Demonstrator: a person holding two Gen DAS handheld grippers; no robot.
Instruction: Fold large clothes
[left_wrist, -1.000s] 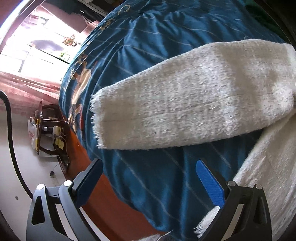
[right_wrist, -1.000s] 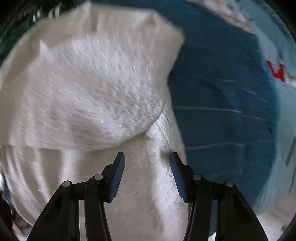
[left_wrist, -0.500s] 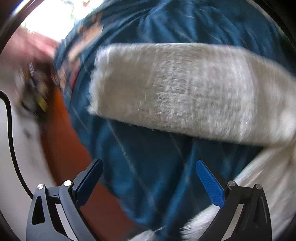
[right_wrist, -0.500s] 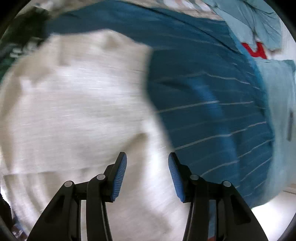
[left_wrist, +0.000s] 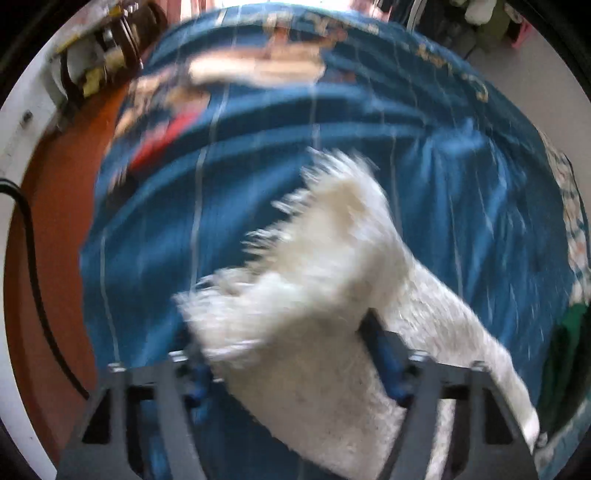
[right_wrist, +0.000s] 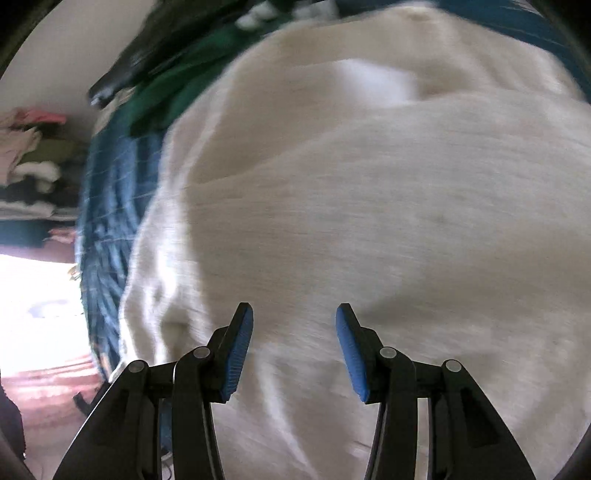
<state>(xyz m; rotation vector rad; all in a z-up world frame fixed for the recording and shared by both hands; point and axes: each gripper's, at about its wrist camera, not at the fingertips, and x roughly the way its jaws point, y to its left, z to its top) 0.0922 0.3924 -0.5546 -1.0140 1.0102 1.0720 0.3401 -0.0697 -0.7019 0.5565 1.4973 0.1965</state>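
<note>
Left gripper (left_wrist: 291, 354) is pinching the white sweater's (right_wrist: 369, 206) fringed sleeve (left_wrist: 317, 266), right gripper (right_wrist: 294, 354) is hovering spread; loose fuzzy knit is risking slipping free.

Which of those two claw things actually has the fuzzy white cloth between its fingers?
The left gripper: the fringed end of the white garment sits between its blue pads. The right gripper is open, nothing between its fingers, with the garment spread beyond.

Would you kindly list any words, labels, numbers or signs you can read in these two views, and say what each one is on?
None can be read.
Blue bedspread: gold script-like marks and a printed picture near its far edge, too blurred to read.
White fringed garment: no label or print visible in either view.
</note>
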